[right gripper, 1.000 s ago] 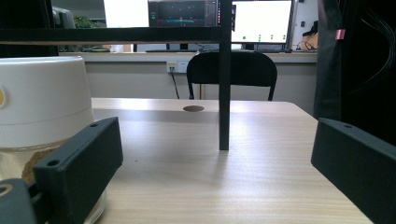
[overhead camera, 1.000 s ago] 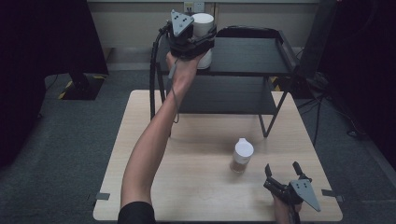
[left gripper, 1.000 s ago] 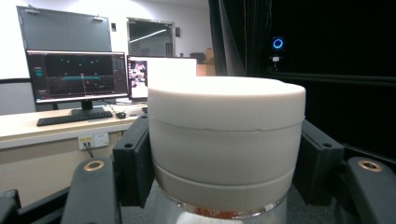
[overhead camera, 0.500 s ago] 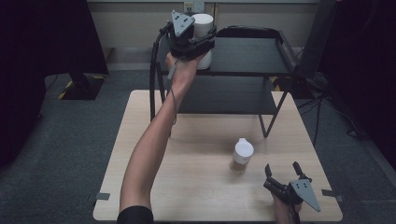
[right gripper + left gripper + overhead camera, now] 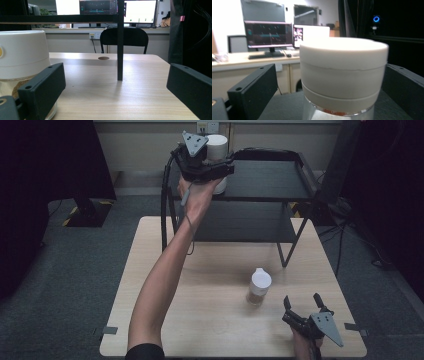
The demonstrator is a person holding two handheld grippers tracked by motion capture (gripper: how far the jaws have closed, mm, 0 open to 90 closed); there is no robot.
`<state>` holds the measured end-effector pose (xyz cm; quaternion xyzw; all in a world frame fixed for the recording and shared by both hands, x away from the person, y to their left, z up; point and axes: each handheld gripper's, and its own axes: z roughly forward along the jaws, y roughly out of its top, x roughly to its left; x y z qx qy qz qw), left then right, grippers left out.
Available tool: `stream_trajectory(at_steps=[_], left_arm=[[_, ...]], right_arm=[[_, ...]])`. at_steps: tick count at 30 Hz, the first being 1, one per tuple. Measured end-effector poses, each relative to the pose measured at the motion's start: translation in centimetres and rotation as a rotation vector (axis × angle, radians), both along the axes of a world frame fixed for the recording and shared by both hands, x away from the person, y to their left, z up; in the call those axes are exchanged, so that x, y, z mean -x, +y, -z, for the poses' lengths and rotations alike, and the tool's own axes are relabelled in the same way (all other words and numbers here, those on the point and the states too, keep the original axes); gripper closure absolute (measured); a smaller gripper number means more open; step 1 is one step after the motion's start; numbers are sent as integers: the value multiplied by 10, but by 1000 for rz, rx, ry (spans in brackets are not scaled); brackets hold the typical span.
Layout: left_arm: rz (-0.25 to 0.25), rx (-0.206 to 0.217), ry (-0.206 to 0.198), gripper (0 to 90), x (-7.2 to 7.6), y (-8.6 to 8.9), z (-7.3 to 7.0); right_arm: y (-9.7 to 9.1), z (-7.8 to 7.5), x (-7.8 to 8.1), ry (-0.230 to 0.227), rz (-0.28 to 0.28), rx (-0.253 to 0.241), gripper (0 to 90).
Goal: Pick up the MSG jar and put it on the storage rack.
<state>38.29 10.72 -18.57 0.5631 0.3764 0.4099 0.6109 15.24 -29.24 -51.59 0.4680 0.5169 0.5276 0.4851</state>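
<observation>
A clear jar with a broad white cap point(image 5: 343, 75) stands on the top shelf of the black two-tier metal rack point(image 5: 280, 180) at the table's far side, something reddish-brown showing under the cap. The left gripper point(image 5: 212, 167) flanks it, jaws apart, a gap visible on one side. A second clear, white-capped jar point(image 5: 259, 287) holding tan granules stands on the pale wooden table point(image 5: 210, 320), right of centre. The right gripper point(image 5: 305, 312) hovers near it at the near right, spread and empty. Beyond: grey carpet, monitors on desks, a black chair point(image 5: 124, 40).
</observation>
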Motion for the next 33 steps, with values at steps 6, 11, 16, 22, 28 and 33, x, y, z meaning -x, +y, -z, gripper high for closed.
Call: stream_trajectory(at_steps=[6,11,16,22,28,33], left_arm=[[15,7,-16,0,8,2,4],[16,-17,-21,0,15,2,3],[17,-12,-42,0,26,4,2],[28,2,-54,0,38,10,5],[52,5,-47,0,52,14,6],[60,22,-76,0,70,17,17]], right_arm=[[0,0,0,0,-1,2,6],[0,0,0,0,-1,1,6],[0,0,0,0,0,2,5],[0,0,0,0,1,1,5],[1,0,0,0,2,2,6],[1,0,0,1,4,3,6]])
